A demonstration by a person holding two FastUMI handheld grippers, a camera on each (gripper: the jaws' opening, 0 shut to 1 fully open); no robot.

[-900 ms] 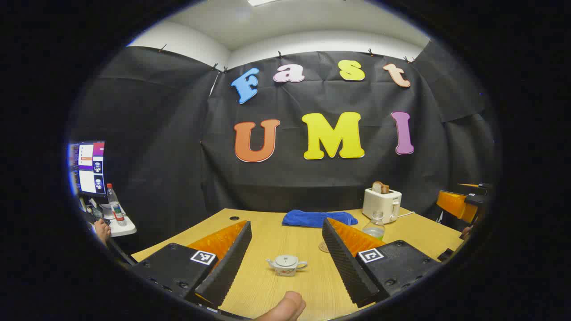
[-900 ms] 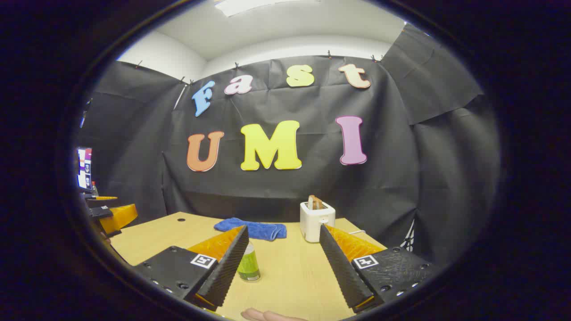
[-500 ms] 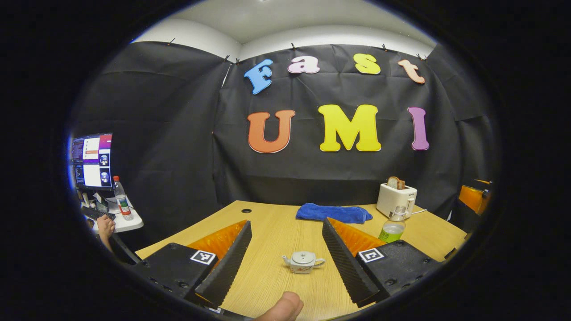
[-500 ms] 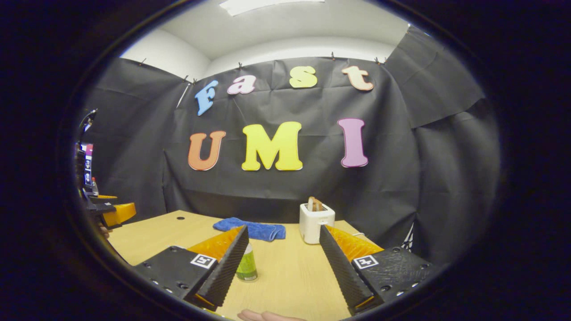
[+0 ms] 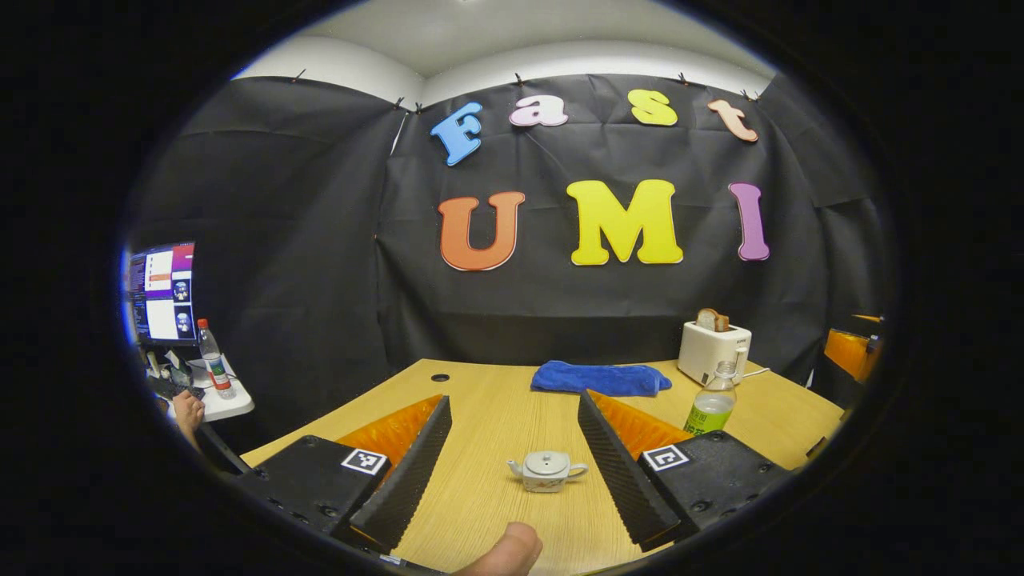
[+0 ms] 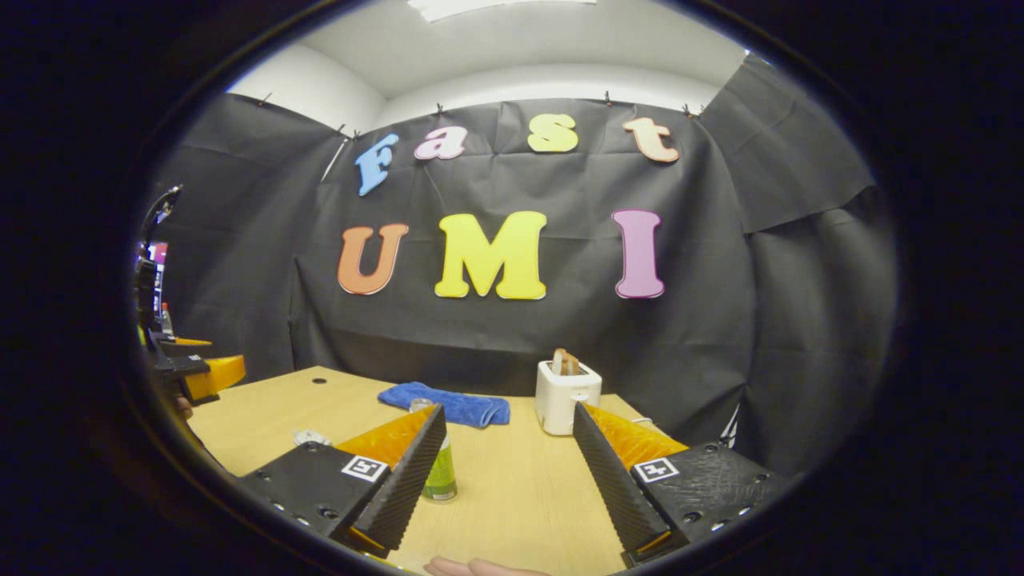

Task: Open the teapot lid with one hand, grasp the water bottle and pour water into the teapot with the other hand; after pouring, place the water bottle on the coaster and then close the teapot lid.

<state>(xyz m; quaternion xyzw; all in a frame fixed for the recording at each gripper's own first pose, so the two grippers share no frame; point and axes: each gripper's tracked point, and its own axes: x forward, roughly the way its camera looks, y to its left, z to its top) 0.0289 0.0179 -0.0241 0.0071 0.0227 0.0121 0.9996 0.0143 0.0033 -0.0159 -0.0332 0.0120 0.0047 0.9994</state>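
My right tool (image 6: 506,472): inner finger hides most of water bottle (image 6: 441,476). Teapot (image 6: 310,438) barely peeks past it. Coaster hidden from me. Thumb (image 5: 502,552) cut off at bottom edge.

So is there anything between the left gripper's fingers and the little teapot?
No. In the left gripper view the teapot sits ahead of the open left gripper, with just bare wooden table between.

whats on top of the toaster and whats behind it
A slice of toast sticks out of the slot of the white toaster. Behind the toaster hangs the black cloth wall. How far the toast goes down inside is hidden by the toaster body.
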